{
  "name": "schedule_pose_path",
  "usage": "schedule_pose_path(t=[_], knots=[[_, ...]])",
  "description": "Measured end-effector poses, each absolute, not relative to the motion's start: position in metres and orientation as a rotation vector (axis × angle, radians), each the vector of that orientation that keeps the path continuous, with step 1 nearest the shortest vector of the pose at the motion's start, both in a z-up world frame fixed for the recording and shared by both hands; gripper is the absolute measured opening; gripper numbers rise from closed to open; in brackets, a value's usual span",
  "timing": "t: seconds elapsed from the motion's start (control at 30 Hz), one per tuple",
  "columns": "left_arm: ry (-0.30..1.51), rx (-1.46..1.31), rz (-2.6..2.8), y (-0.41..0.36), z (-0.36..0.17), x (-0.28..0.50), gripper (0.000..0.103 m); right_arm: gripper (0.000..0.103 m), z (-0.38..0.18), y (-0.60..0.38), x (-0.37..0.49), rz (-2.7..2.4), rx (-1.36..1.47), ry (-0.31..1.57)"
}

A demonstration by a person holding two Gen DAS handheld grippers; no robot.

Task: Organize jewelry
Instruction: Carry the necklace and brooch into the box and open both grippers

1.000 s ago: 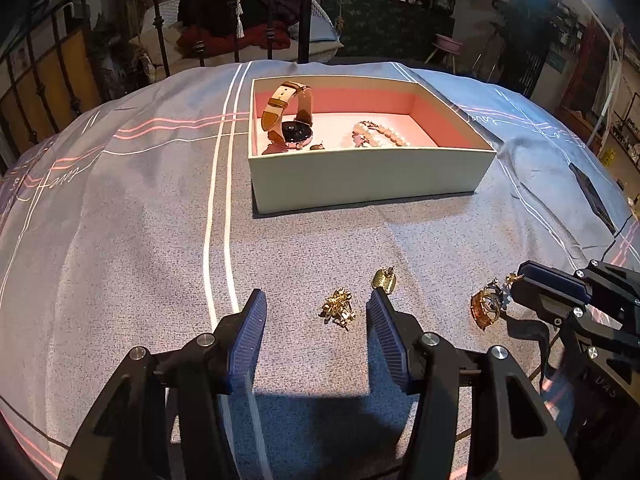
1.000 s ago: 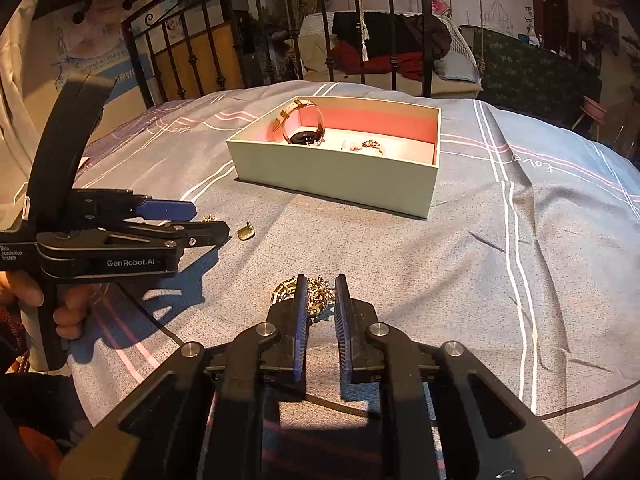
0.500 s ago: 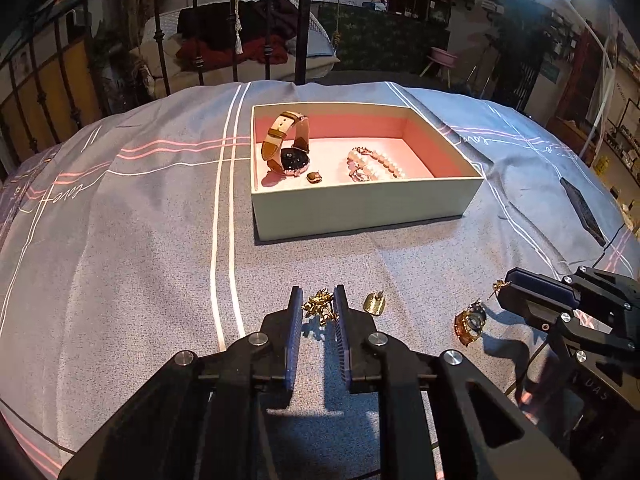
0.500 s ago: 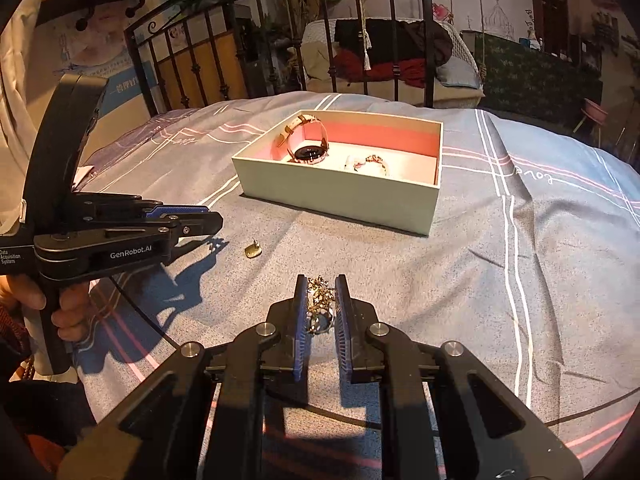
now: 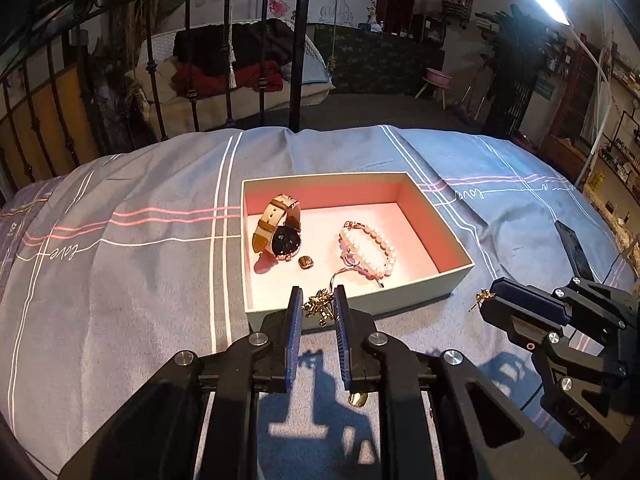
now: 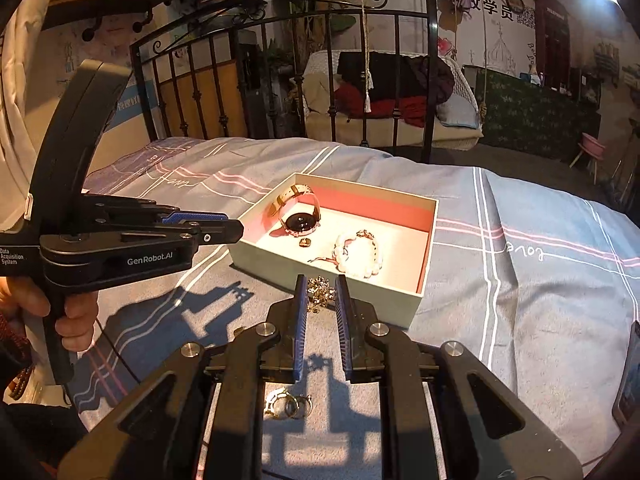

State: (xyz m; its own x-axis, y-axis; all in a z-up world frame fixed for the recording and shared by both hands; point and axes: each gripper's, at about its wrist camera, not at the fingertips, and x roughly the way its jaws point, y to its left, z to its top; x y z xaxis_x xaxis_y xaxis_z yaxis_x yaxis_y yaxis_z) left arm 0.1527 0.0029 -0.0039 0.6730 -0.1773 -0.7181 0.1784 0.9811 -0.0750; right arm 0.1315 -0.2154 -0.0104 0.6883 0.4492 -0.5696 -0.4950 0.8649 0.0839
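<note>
A small gold ornament (image 5: pixel 318 305) is clamped between the blue pads of the left gripper (image 5: pixel 317 314), whose jaws have just closed on it, and is held in the air over the near wall of the open box (image 5: pixel 360 303). A second gold cluster (image 6: pixel 320 292) is pinched in the same way by the right gripper (image 6: pixel 321 300), near the box's near corner. In the left wrist view a gold tip (image 5: pixel 482 297) is seen sticking out at the end of the right gripper's fingers.

Inside the box, on its pink lining, a watch (image 5: pixel 282 236) with a tan strap is propped toward the left, a small brown-and-gold piece (image 5: pixel 305 262) lies just beside it, and a pearl bracelet (image 5: pixel 370 249) lies toward the right with a thin rose-gold chain (image 5: pixel 350 271) next to it.

On the bed (image 5: pixel 140 280), a gold pendant (image 5: pixel 357 399) is left under the left gripper, and a gold ring piece (image 6: pixel 289 404) is seen under the right gripper. The bed is covered by a grey sheet with white and pink stripes. A hand (image 6: pixel 68 316) is wrapped around the left gripper's handle. Black iron bars (image 5: pixel 296 48) stand at the far end of the bed.
</note>
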Motion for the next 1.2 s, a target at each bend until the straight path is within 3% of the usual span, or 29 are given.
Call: schedule_pose_path(t=[0.53, 1.2], knots=[[0.833, 0.011, -0.188, -0.012, 0.011, 0.227, 0.015, 0.015, 0.000, -0.206, 0.205, 0.475, -0.078, 0.646], [0.949, 0.032, -0.197, -0.022, -0.026, 0.254, 0.015, 0.015, -0.045, -0.187, 0.233, 0.473, -0.127, 0.786]])
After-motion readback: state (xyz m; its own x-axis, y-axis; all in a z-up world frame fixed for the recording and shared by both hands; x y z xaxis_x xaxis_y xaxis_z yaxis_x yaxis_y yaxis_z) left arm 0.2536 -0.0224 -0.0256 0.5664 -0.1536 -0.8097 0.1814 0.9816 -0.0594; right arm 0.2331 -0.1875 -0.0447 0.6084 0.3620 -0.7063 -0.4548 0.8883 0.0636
